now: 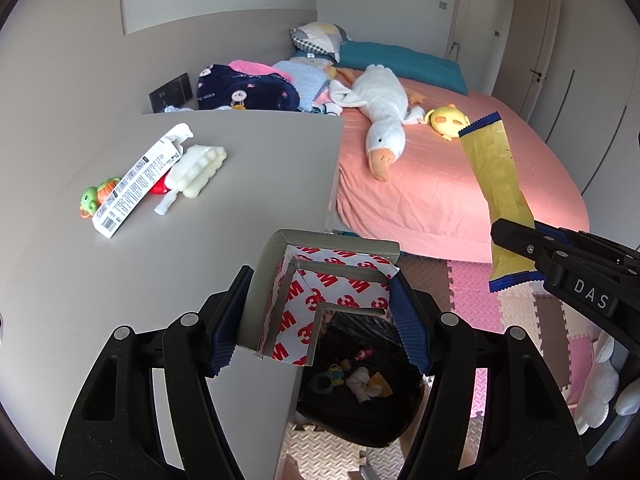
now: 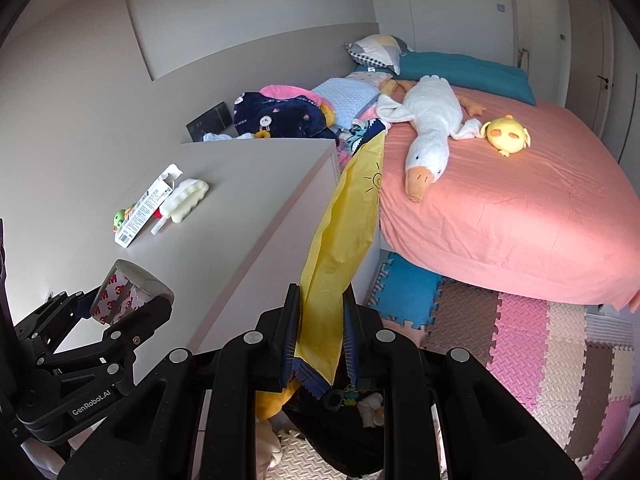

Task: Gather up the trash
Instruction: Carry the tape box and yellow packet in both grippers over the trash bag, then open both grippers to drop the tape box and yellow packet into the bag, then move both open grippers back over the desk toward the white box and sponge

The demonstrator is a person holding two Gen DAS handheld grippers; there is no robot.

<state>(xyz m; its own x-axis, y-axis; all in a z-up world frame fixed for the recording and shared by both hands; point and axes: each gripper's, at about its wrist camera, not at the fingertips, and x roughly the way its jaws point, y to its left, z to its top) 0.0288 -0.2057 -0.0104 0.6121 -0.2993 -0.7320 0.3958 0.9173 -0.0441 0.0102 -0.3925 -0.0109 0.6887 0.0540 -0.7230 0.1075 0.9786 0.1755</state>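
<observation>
Holding two pieces of trash above the bin: that, by my reading, is the step in hand, with both still to be dropped.

- Bed (image 1: 460, 184), pink sheet, with a white goose toy (image 1: 380, 120) and a small yellow chick toy (image 1: 444, 120) lying on it; not part of the job.
- Cabinet top (image 1: 200, 248), grey, beside the bed. A white printed carton (image 1: 136, 184), a cream foam piece (image 1: 200, 170) and a green toy (image 1: 94, 200) lie together near its far left; the carton may be next for collection.
- Bin with black bag (image 1: 360, 396), on the floor mats at the cabinet's corner, already holding scraps. It sits directly below the left tongs and just under the right ones.
- Yellow wrapper (image 2: 340, 248), long and flat, blue zigzag ends. Clamped near its lower end in the right gripper (image 2: 320, 332); long axis runs up and away towards the bed, upper end free.
- Foam corner guard (image 1: 320, 292), grey outside, red-printed backing paper inside. Clamped between the blue pads of the left gripper (image 1: 320, 320), its angled corner pointing up and away, open side facing the bin.

Next move, as I judge it: part each pair of tongs over the bag, shifting the right one a little so the long wrapper falls inside, not across the rim.
</observation>
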